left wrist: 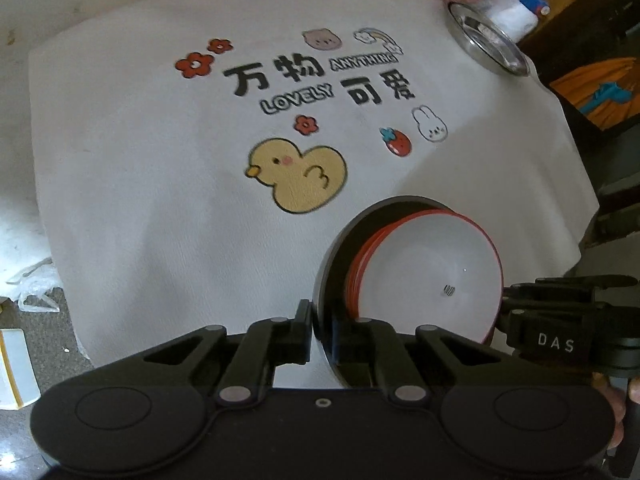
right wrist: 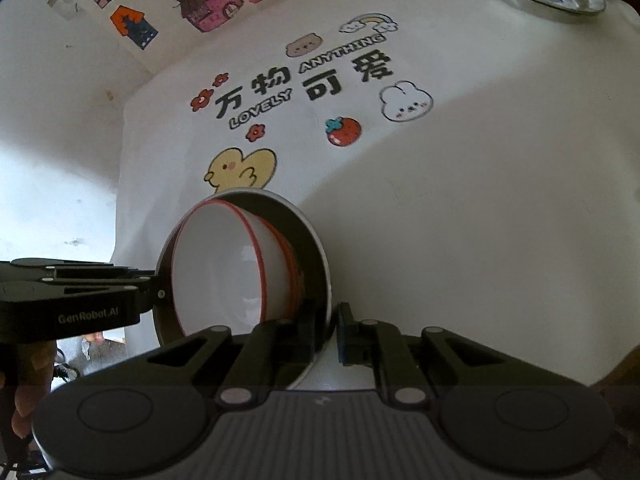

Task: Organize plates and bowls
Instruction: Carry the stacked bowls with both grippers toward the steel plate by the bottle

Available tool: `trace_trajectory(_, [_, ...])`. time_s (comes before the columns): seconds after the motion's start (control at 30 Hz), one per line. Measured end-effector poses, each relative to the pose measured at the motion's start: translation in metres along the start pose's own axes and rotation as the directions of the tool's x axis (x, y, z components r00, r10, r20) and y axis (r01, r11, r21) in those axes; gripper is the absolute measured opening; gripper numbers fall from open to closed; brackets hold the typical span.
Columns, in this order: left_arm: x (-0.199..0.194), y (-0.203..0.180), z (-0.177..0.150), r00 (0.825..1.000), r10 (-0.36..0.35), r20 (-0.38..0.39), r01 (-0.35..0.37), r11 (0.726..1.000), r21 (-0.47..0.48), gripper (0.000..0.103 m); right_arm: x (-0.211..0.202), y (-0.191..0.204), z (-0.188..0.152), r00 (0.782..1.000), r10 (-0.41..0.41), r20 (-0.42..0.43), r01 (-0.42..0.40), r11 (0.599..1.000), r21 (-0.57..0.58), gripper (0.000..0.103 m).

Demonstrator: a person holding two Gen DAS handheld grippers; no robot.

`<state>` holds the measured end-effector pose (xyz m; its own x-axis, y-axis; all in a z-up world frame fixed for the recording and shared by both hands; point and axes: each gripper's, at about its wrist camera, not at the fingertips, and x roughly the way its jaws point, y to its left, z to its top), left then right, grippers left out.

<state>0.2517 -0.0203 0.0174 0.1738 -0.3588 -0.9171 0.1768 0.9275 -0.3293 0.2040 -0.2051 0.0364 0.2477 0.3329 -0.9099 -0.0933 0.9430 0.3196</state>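
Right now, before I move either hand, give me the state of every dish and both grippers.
Dark bowl: gripped at its rim from two sides, tilted, holding the smaller dishes.
White red-rimmed bowl: nested in the dark bowl, on top of more red-rimmed pieces.
Steel dish: upright on the far corner of the tablecloth, apart from the stack.
Left gripper: shut on the dark bowl's rim.
Right gripper: shut on the opposite rim.

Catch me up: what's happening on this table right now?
A person works two handheld grippers over a white cartoon-print tablecloth. Both the left gripper and the right gripper are clamped on opposite sides of the rim of a dark bowl, which holds nested red-rimmed white bowls. The stack looks tilted; whether it is lifted off the cloth is unclear. A steel dish sits at the far corner, untouched.
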Motion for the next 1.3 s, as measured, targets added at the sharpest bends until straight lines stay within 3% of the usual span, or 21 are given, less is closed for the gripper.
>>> trace_trajectory(0.43, [0.006,-0.045,0.013,0.999,-0.039,-0.002,0.039,0.997,0.068,0.007,-0.032,-0.032,-0.006,0.997,-0.048,0.057,0.046,0.998,0.039,0.012])
trace_trajectory(1.3, [0.033,-0.105,0.082,0.996,-0.083,0.019,0.08,0.989,0.128,0.007,-0.058,-0.099,0.04,0.989,-0.082,0.12,0.068,0.991,0.117,0.012])
